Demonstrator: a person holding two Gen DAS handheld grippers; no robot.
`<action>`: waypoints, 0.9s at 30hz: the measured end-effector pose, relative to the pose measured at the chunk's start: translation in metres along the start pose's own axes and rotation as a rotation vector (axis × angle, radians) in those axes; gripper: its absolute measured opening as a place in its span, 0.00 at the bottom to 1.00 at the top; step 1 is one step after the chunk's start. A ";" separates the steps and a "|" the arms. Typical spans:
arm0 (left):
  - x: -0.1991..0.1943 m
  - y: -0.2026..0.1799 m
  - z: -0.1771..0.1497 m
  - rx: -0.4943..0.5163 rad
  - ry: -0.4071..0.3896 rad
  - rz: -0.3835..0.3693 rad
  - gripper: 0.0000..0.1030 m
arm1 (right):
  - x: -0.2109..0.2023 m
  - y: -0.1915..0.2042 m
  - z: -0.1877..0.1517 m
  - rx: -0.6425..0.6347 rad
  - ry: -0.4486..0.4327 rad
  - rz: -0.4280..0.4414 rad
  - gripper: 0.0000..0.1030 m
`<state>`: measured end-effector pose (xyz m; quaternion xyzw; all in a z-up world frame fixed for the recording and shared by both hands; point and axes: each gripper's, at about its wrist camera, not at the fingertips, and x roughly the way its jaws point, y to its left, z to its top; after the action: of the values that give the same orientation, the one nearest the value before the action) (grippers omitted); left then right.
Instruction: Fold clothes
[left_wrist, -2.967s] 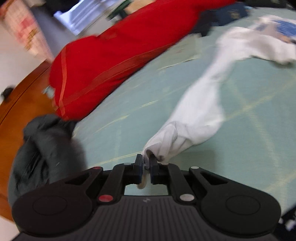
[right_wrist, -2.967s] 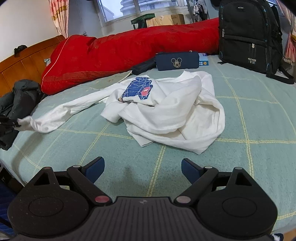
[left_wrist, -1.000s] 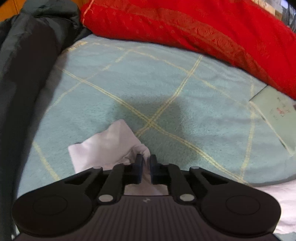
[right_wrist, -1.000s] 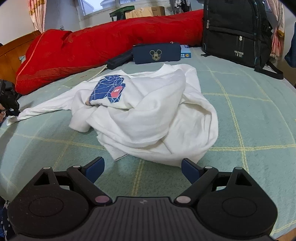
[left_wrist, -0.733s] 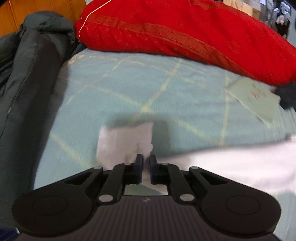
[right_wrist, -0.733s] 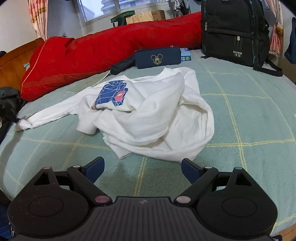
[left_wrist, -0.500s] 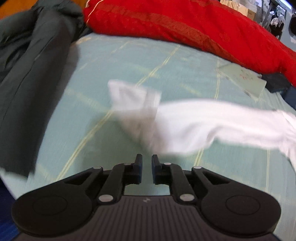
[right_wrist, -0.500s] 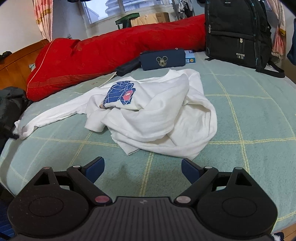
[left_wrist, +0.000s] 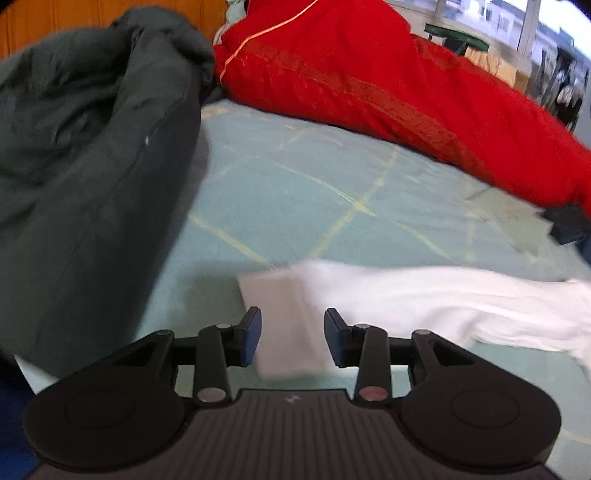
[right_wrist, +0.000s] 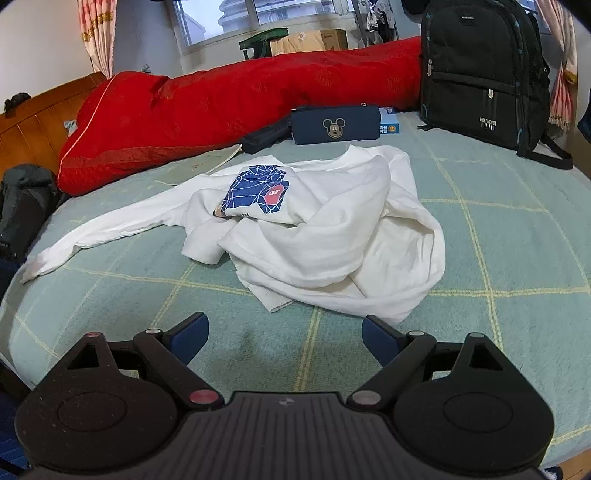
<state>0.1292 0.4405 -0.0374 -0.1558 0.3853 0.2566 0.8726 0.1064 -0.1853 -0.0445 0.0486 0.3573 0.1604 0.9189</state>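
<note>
A white shirt (right_wrist: 325, 236) lies crumpled in the middle of the green checked bed (right_wrist: 517, 258), its blue-and-red print (right_wrist: 258, 190) facing up and one sleeve (right_wrist: 110, 229) stretched flat toward the bed's left edge. We see the cuff (left_wrist: 280, 306) of that sleeve lying on the cover between the fingers of our left gripper (left_wrist: 292, 336), whose jaws are opening; the blue pads stand clear of the cloth on both sides, pinching nothing. Our right gripper (right_wrist: 284, 338) hangs near the shirt's front hem with its jaws spread wide and only bedcover between them. Just beside the cuff, at the bed's left edge, sits a dark green jacket (left_wrist: 85, 166) against the wooden headboard (right_wrist: 33, 125). A long red quilt (right_wrist: 240, 107) runs along the far side of the bed. In front of it lie a navy pouch (right_wrist: 336, 125) with a cartoon mouse face and a sheet of paper (right_wrist: 199, 162), and a black backpack (right_wrist: 480, 70) stands at the right.
</note>
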 end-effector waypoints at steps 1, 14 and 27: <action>0.009 0.001 0.003 0.008 0.003 0.026 0.37 | 0.001 0.001 0.001 -0.003 0.000 -0.004 0.90; 0.040 -0.009 0.025 0.080 -0.041 0.023 0.04 | 0.022 0.015 0.012 -0.041 0.014 -0.038 0.90; 0.044 -0.028 0.064 0.147 -0.071 0.128 0.21 | 0.031 0.009 0.015 -0.040 0.021 -0.080 0.91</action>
<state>0.2082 0.4621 -0.0267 -0.0572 0.3812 0.2882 0.8766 0.1352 -0.1666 -0.0516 0.0142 0.3655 0.1310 0.9214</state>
